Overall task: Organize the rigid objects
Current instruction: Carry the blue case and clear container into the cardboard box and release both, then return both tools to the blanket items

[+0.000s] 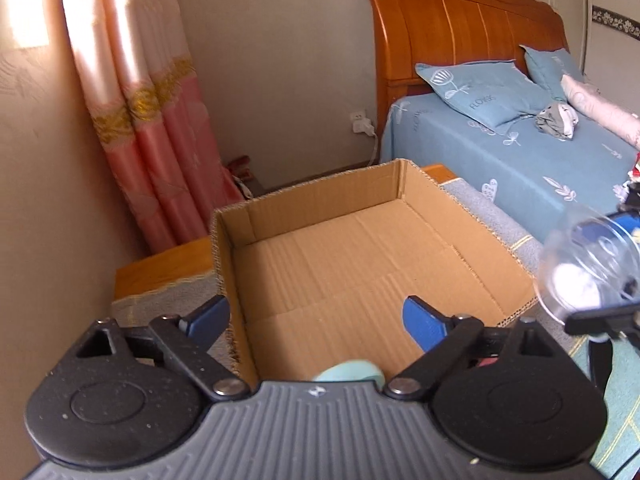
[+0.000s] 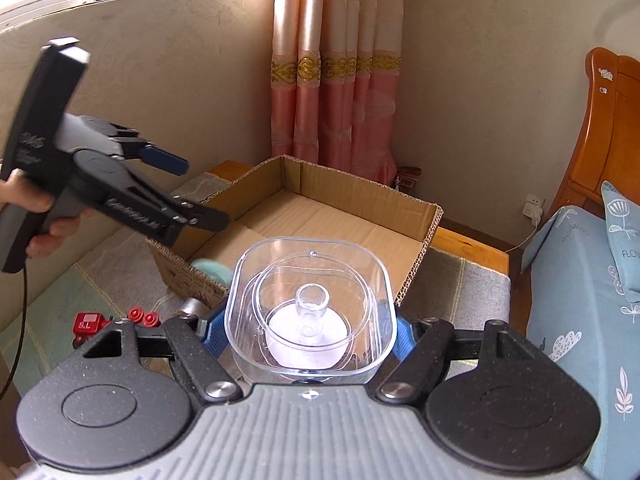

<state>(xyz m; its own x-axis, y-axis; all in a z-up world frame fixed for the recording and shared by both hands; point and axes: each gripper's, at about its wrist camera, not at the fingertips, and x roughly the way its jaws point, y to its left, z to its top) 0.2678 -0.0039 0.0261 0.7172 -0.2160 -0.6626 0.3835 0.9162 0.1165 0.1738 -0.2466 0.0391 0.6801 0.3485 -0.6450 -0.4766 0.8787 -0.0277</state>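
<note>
An open cardboard box stands on a cloth-covered low table. My left gripper hangs over its near end, jaws wide apart and nothing between the blue pads. Below it, at the box's near edge, lies a pale mint object, mostly hidden by the gripper body. In the right wrist view the left gripper is held by a hand above the box's left corner, and the mint object peeks from inside. My right gripper is shut on a clear plastic container, held just short of the box; the container also shows in the left wrist view.
A red toy and a small silver piece lie on the cloth left of the box. A bed with blue pillows and a wooden headboard stands to the right. A pink curtain and a wall socket are behind.
</note>
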